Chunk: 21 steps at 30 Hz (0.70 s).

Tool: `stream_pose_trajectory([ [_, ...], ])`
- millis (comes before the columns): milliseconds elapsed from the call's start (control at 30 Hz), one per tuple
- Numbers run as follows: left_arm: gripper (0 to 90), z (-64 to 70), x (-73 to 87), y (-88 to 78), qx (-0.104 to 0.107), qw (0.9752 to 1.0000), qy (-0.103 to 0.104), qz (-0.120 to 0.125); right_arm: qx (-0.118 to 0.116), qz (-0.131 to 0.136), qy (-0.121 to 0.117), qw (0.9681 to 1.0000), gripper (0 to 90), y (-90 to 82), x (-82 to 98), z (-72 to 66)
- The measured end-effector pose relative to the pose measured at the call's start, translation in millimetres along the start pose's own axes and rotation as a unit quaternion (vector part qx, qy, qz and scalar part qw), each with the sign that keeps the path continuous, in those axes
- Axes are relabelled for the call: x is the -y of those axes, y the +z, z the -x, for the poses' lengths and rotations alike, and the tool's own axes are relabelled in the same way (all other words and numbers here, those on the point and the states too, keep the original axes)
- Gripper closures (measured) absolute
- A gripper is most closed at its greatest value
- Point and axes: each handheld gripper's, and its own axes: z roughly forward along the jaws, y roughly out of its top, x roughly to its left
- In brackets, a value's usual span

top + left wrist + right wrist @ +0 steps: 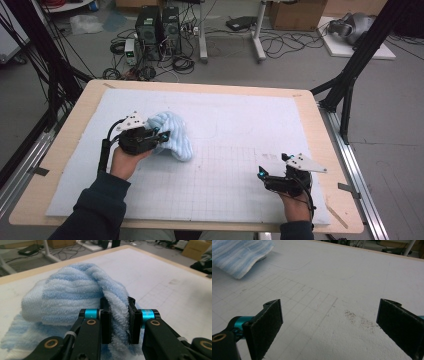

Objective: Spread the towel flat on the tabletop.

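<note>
**Left claw pinches a fold of the blue towel**

A light blue towel (172, 136) lies bunched on the left half of the surface (250, 125), which is covered by a pale sheet marked with a faint grid. The towel is thick terry cloth with a ribbed look: bands of paler and deeper blue run along it in soft ridges. It is not flat. One part is heaped into a rounded hump, and a lower layer spreads out under it toward the person.

The left claw (119, 322) has its two black jaws pressed in on a raised fold of the towel (75, 295); the fluffy edge stands up between the pads and bulges above and below them. In the high view the left claw (162, 136) sits at the towel's near-left side, held by the person's hand in a dark sleeve.

The right claw (329, 322) hangs over the bare grid with its jaws spread wide and nothing between them. In the high view it (272, 167) is near the front right of the surface, well apart from the towel. A smudge of dark specks (359, 318) marks the sheet just ahead of it.
</note>
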Motion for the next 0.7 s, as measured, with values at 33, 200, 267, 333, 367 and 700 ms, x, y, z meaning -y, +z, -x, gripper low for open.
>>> stream_pose_trajectory([
  [33, 77.3, 3.3, -3.2, 0.6, 0.006, 1.0000, 0.002, 0.003, 0.000, 0.000, 0.000, 1.0000, 5.8, -0.1, 0.0, 0.0],
  [200, 77.3, 19.6, -16.3, 9.0, 0.033, 0.9992, 0.022, 0.000, 0.000, 0.001, -0.002, 1.0000, 5.7, -0.2, 0.0, 0.6],
  [267, 77.3, 24.8, -20.8, 13.8, 0.042, 0.9987, 0.030, -0.002, 0.000, 0.002, -0.001, 1.0000, 5.8, -0.1, 0.0, 0.7],
  [333, 77.3, 27.4, -25.4, 18.9, 0.044, 0.9984, 0.034, -0.003, 0.000, 0.002, -0.003, 1.0000, 5.7, 0.0, 0.0, 0.8],
  [367, 77.3, 27.4, -25.4, 18.9, 0.044, 0.9984, 0.034, -0.003, -0.001, 0.001, -0.001, 1.0000, 5.7, 0.0, -0.1, 0.4],
  [700, 77.6, -8.8, -50.9, 46.5, 0.011, 0.9999, 0.002, 0.009, -0.007, 0.003, -0.002, 1.0000, 5.7, 2.8, -0.5, -1.2],
])
